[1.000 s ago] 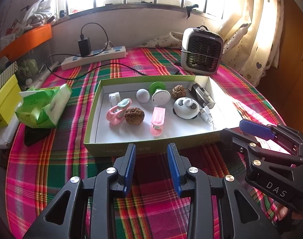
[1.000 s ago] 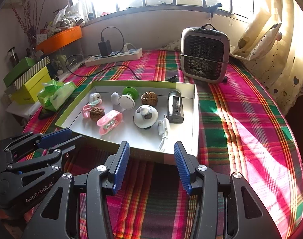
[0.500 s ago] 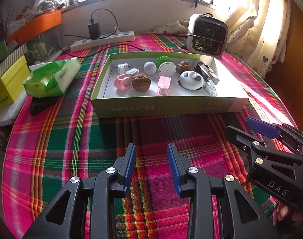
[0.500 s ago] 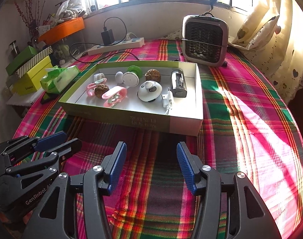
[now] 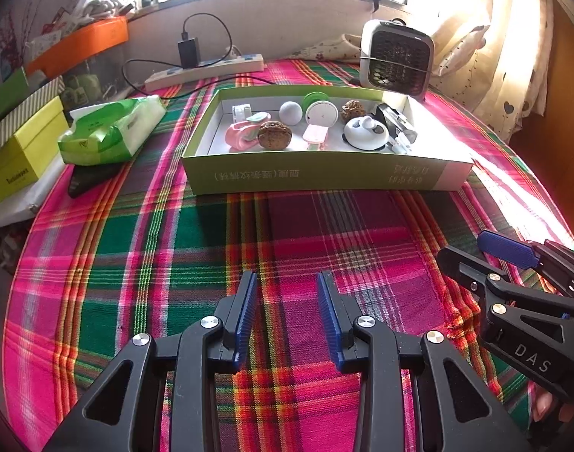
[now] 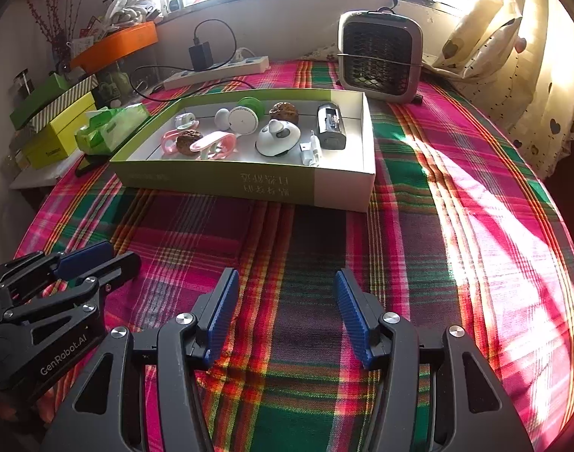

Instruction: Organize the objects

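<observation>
Left wrist view: shallow green box [image 5: 324, 177] holds small assorted trinkets.

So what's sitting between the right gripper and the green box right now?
Nothing: in the right wrist view only bare plaid tablecloth lies between the open right gripper and the green box.

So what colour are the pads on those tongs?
Blue ribbed pads, clearest in the right wrist view.
</observation>
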Motion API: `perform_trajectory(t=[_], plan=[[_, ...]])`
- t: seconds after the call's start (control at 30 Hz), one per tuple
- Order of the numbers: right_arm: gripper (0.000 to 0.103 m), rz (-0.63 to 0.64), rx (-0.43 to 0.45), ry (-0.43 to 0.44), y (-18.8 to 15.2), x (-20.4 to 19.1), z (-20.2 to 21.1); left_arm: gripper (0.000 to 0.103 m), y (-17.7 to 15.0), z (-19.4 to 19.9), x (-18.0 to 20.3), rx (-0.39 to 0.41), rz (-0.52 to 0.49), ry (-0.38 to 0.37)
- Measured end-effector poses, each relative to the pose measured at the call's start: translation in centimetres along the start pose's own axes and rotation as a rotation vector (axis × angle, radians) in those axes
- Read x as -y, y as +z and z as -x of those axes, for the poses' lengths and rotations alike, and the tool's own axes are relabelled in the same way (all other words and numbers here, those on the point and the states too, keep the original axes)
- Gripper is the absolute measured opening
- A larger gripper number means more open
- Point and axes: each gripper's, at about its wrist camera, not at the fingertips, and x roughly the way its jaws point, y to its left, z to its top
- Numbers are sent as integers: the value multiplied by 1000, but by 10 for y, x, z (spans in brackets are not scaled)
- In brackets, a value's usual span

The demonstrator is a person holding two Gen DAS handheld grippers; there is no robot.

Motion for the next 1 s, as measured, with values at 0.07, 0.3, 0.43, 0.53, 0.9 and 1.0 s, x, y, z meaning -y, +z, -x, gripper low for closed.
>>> perform_trajectory(t=[0.07, 0.3, 0.43, 0.53, 0.9, 1.0], plan=[[54, 3, -3, -13, -1, 0, 1, 31, -1, 0, 0, 2, 3, 1], [55, 16, -1, -44, -7, -3, 4, 33, -3, 2, 0, 15, 6, 8], [65, 19, 4, -51, -11, -4, 5, 37, -6, 4, 2, 22, -2, 9], [65, 23, 12, -60, -12, -5, 6, 39, -7, 4, 4, 25, -4, 10], [66, 13, 15, -60, -11, -3, 5, 39, -7, 5, 4, 25, -3, 10], [67, 14, 14, -60, -11, -4, 5, 39, -7, 5, 4, 25, -4, 11]])
